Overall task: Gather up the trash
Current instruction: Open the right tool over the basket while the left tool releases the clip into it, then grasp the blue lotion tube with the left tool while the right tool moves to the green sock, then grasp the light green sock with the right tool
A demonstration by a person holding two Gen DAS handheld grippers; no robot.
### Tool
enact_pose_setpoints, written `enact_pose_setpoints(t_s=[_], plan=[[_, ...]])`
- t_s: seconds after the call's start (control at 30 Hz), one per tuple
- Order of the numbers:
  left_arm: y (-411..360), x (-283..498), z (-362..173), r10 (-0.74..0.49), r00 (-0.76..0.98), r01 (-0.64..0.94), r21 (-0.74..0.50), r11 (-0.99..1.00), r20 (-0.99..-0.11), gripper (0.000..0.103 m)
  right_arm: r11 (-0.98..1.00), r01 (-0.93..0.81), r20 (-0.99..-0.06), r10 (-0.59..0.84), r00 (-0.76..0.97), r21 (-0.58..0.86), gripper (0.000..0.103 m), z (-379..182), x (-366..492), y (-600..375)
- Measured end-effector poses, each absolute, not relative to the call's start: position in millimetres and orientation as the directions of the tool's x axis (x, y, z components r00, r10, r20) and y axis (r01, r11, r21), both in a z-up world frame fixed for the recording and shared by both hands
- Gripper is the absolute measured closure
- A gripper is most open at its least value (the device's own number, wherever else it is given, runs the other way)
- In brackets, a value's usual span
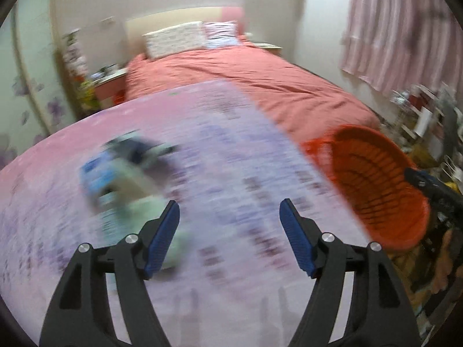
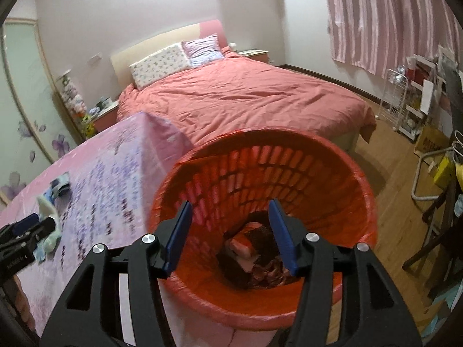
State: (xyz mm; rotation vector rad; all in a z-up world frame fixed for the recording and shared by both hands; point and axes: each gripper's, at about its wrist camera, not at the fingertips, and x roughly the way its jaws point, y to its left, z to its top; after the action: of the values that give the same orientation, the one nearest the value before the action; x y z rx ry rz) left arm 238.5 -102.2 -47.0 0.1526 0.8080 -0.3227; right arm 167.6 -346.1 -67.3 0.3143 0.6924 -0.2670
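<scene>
The left gripper [image 1: 228, 231] tilts down over the bench [image 1: 231, 150], fingers open and empty, the wrappers [image 1: 121, 170] just left. The right gripper [image 2: 230, 231] angles into the red basket [image 2: 367, 202], fingers apart, empty.

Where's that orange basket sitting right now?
The orange basket sits directly under the right gripper, beside the table and before the bed.

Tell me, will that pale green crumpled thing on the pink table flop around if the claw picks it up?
Probably floppy: the pale green wrapper looks crumpled and thin, so it should sag and squash. Likely light, too. It lies flat on the table cloth, so it shouldn't roll, though a push might slide it.
</scene>
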Motion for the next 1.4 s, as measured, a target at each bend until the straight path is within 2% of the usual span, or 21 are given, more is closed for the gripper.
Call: enact_pose_setpoints(t_s=[0.13, 0.3, 0.4, 0.47, 0.77, 1.0, 1.13, 1.4], plan=[[-40, 250, -56, -0.127, 0.657, 0.206, 0.016, 0.978, -0.743, 0.035, 0.942, 0.295, -0.660, -0.121, 0.741, 0.158, 0.048, -66, 171, -319], [1, 270, -72, -0.120, 0.610, 0.130, -0.051, 0.990, -0.784, 0.062, 0.959, 0.246, -0.672, -0.090, 0.735, 0.141, 0.048, -68, 177, -289], [5, 277, -77, -0.141, 0.593, 0.132, -0.077, 0.988, -0.793, 0.063, 0.964, 0.226, -0.679, -0.074, 0.730, 0.139, 0.048, -70, 179, -276], [0, 280, -80, -0.134, 0.594, 0.134, -0.068, 0.989, -0.793, 0.068, 0.966, 0.217, -0.683, -0.065, 0.728, 0.140, 0.048, -69, 180, -271], [2, 290, -85, -0.108, 0.586, 0.102, -0.059, 0.993, -0.803, 0.073, 0.977, 0.164, -0.690, -0.027, 0.723, 0.133, 0.048, -68, 186, -241], [62, 279, -86, 0.011, 0.600, 0.009, 0.020, 1.000, -0.800, 0.073, 0.987, 0.098, -0.699, 0.019, 0.715, 0.126, 0.048, -71, 196, -209], [83, 281, -88, 0.038, 0.617, -0.015, 0.037, 0.999, -0.786, 0.070, 0.990, 0.050, -0.705, 0.059, 0.707, 0.133, 0.048, -73, 204, -184], [91, 280, -85, -0.005, 0.620, -0.006, -0.011, 1.000, -0.784, 0.067, 0.983, -0.058, -0.713, 0.167, 0.681, 0.176, 0.048, -72, 230, -127]])
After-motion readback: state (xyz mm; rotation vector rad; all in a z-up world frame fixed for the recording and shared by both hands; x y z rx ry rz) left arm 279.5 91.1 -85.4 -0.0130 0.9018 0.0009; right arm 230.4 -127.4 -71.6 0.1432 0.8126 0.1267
